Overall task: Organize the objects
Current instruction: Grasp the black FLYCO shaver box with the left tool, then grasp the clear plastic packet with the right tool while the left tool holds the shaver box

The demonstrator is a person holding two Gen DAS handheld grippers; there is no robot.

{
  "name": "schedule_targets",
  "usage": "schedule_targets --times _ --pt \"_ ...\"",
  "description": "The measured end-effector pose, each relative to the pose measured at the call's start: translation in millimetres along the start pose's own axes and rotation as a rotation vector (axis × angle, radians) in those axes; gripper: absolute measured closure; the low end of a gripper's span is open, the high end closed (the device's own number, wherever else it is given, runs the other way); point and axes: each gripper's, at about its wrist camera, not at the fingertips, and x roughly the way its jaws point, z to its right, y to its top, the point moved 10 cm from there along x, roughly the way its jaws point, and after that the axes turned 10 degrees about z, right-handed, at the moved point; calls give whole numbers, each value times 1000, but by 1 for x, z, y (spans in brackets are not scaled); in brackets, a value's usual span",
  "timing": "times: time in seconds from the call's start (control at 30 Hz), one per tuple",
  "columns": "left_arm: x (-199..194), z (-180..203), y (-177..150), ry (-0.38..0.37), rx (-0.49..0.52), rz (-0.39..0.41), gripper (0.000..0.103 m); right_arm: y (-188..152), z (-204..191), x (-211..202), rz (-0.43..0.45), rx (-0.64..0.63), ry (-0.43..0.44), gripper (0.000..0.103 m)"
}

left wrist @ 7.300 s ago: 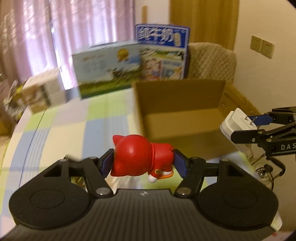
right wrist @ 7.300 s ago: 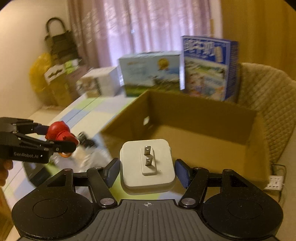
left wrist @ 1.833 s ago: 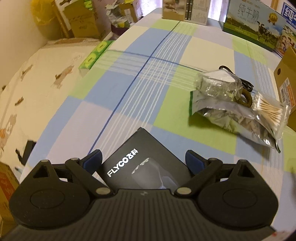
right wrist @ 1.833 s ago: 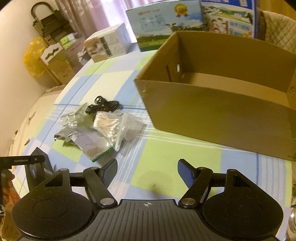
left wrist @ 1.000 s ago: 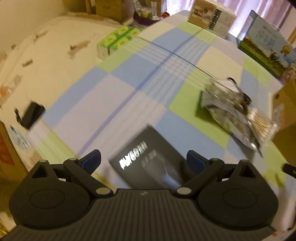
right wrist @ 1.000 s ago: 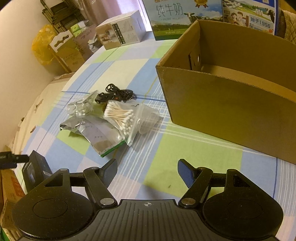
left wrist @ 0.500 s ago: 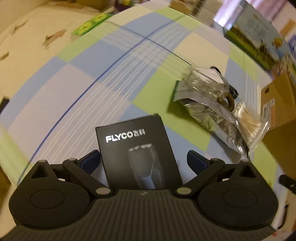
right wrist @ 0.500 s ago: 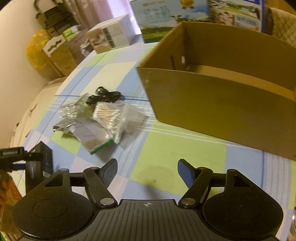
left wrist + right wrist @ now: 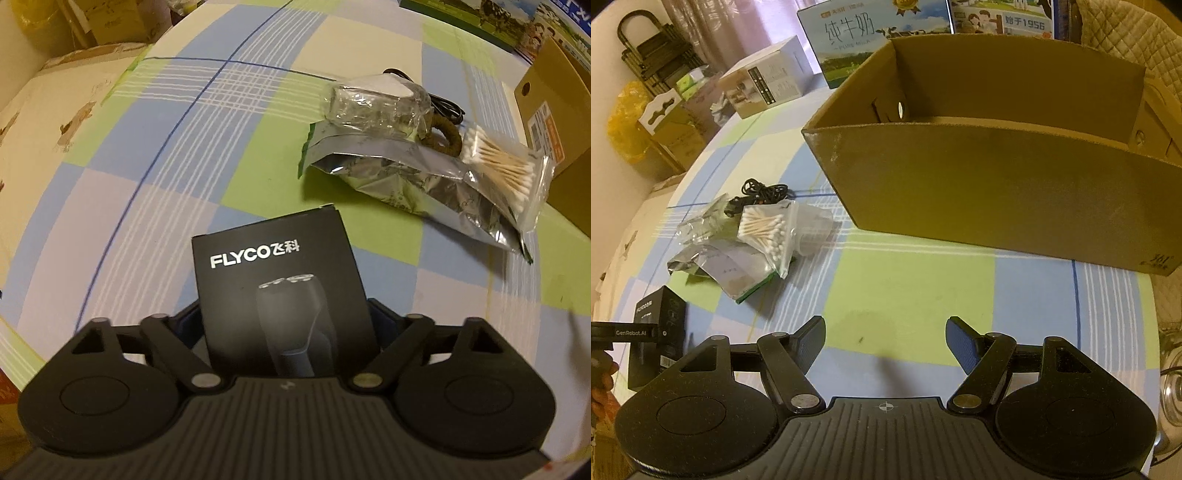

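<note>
Nearest, the left gripper (image 9: 284,314) has its fingers pinched on the sides of a black shaver box (image 9: 280,280), held upright just above the checked worktop (image 9: 166,155), on the side of the loose pile away from the cardboard box (image 9: 997,192). The right gripper (image 9: 885,345) hovers over bare cloth in front of the cardboard box with its fingers spread wide and nothing between them.

Beyond the shaver box lies the pile, near the cardboard box's left corner: a silver foil pouch (image 9: 406,170), a bag of cotton swabs (image 9: 768,229) resting on it, a crumpled clear packet (image 9: 373,103), a brown hair tie (image 9: 445,136) and, farthest, a black cable (image 9: 761,192).

The inside floor of the cardboard box is hidden by its near wall, so what already sits there cannot be told. By my reckoning the shaver box is in hand and bound for it, and the whole pile is left to move.
</note>
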Motion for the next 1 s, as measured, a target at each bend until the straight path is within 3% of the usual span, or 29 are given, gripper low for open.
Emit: schedule_targets --times 0.3,0.53,0.77,1.0 --pt "-12 -25 22 24 58 93 23 2 -43 13 13 -49 50 34" --pt "-13 -55 51 46 45 144 23 26 -110 35 68 -146 143 34" --pt "1 -71 80 42 54 168 23 49 -189 75 112 -230 217 34" --pt "14 -76 103 17 76 184 23 55 -224 131 85 -247 200 34"
